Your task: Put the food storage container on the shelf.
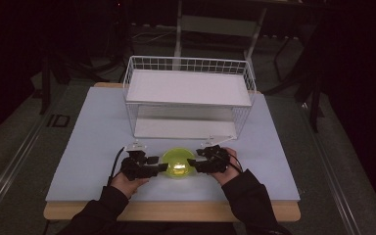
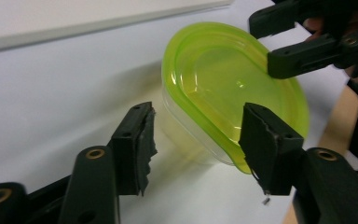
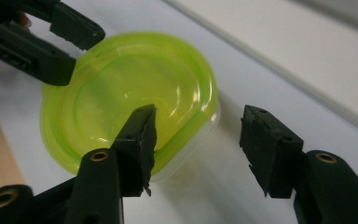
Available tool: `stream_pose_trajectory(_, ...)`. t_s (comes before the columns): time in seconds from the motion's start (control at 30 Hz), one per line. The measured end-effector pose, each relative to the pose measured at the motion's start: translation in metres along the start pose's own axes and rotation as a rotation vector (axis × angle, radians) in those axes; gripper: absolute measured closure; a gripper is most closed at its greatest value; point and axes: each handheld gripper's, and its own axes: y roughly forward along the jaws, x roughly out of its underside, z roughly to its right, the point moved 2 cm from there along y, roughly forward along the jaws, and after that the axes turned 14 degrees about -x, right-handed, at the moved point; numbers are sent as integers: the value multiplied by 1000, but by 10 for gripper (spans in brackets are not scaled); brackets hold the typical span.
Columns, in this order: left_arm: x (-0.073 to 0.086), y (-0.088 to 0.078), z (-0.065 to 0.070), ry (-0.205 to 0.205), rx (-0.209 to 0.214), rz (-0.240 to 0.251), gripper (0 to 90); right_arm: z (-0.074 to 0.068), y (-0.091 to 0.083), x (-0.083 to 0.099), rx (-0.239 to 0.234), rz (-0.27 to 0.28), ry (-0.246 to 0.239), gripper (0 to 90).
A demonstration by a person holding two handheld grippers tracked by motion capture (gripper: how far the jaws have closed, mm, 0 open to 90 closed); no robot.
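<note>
Green-lidded tub (image 1: 177, 163) sits on the white board (image 1: 93, 137) near the front edge, between both grippers, in front of the wire rack (image 1: 188, 98). Left gripper (image 1: 162, 167) comes in from the tub's left, right gripper (image 1: 192, 162) from its right. Both are half-spread, and neither is clamped on anything. In the left gripper view 1 jaw lies over the lid rim and the other stands clear on the board side, so the rim is between them, no pinch yet. Right gripper view is the same: 1 jaw over the lid (image 3: 130, 93), the other well off to the side. To do this well, I'd say square each gripper to the rim so both pads meet it, then close evenly on opposite sides; uneven bite will likely tilt or skid the tub. The high view gives the layout and the rack's 2 shelves, but jaws are too small to read there. The gripper views show the clear tub wall under the lid (image 2: 191, 130).
</note>
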Motion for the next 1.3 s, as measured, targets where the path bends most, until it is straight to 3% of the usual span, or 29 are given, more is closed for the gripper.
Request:
stream_pose_trajectory(0.07,1,0,3,0,27,-5,513,1,-1,2,-9,0,13,483)
stream_pose_trajectory(0.27,5,-4,14,-7,47,-22,613,-2,-5,8,-55,2,55,619)
stream_pose_trajectory(0.37,8,-7,19,5,24,-24,660,-8,-8,9,-70,7,50,651)
stream_pose_trajectory(0.63,10,-14,25,-51,-7,-35,822,-17,-15,13,-76,30,92,786)
stream_pose_trajectory(0.67,10,-14,28,-6,-29,-46,824,-17,-14,14,-63,27,86,790)
stream_pose_trajectory(0.87,8,-19,29,-31,-16,-44,827,-19,-17,11,-64,30,88,793)
stream_pose_trajectory(1.0,-3,-29,29,-41,7,4,829,-23,-29,-1,-67,77,73,795)
stream_pose_trajectory(1.3,-22,-42,25,-43,26,30,829,-30,-42,-23,-52,106,44,798)
